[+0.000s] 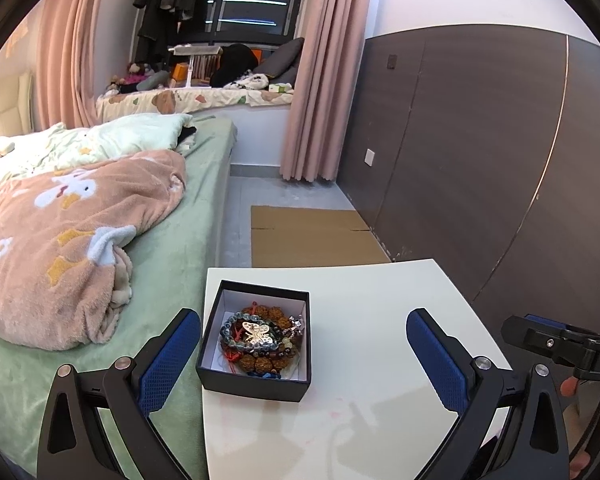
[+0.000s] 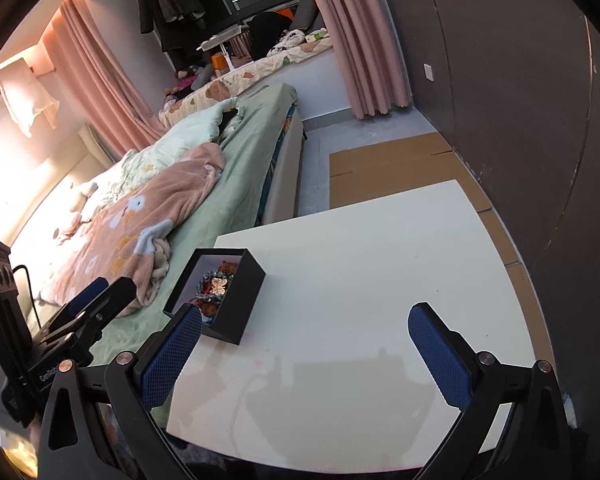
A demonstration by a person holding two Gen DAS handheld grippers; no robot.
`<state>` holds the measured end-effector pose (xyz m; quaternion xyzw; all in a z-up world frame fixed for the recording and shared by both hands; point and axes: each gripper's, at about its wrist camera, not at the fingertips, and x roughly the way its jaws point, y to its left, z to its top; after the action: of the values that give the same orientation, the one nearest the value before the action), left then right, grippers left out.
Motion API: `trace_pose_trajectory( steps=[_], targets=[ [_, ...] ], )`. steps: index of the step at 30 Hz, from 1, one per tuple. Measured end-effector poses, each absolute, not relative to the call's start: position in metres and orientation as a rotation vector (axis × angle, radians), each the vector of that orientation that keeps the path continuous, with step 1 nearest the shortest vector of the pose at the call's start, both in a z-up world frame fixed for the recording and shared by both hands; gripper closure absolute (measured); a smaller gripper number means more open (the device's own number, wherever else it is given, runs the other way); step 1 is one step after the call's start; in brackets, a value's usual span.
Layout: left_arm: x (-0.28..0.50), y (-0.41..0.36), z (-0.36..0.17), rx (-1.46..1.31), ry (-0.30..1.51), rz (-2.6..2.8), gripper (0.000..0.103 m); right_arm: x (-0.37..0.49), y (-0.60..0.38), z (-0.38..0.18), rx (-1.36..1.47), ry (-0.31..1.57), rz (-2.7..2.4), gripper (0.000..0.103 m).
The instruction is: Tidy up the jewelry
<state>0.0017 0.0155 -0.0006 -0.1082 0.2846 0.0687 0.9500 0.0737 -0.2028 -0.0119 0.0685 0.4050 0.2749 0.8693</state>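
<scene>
A small black box (image 1: 256, 380) with a white lining stands open near the left edge of the white table (image 1: 380, 320). Inside lie several bead bracelets and a silver butterfly piece (image 1: 256, 334) on top. My left gripper (image 1: 304, 356) is open and empty, above the table, its left finger beside the box. In the right wrist view the box (image 2: 236, 308) sits left of centre with the butterfly piece (image 2: 219, 286) visible. My right gripper (image 2: 305, 354) is open and empty above the table's bare middle (image 2: 360, 280). The right gripper's tip shows in the left wrist view (image 1: 540, 334).
A bed (image 1: 172, 248) with a green sheet and a pink blanket (image 1: 60, 240) runs close along the table's left side. Flat cardboard (image 1: 312, 236) lies on the floor beyond the table. A dark panelled wall (image 1: 480, 140) stands on the right.
</scene>
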Motion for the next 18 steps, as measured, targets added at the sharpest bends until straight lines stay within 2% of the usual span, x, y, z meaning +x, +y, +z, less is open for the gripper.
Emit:
trace_pose_trajectory(
  steps=[18],
  targets=[
    [0.0035, 0.0141, 0.002, -0.219, 0.573, 0.135, 0.0, 0.0728, -0.2018, -0.007, 0.149, 0.857, 0.576, 0.0]
  ],
)
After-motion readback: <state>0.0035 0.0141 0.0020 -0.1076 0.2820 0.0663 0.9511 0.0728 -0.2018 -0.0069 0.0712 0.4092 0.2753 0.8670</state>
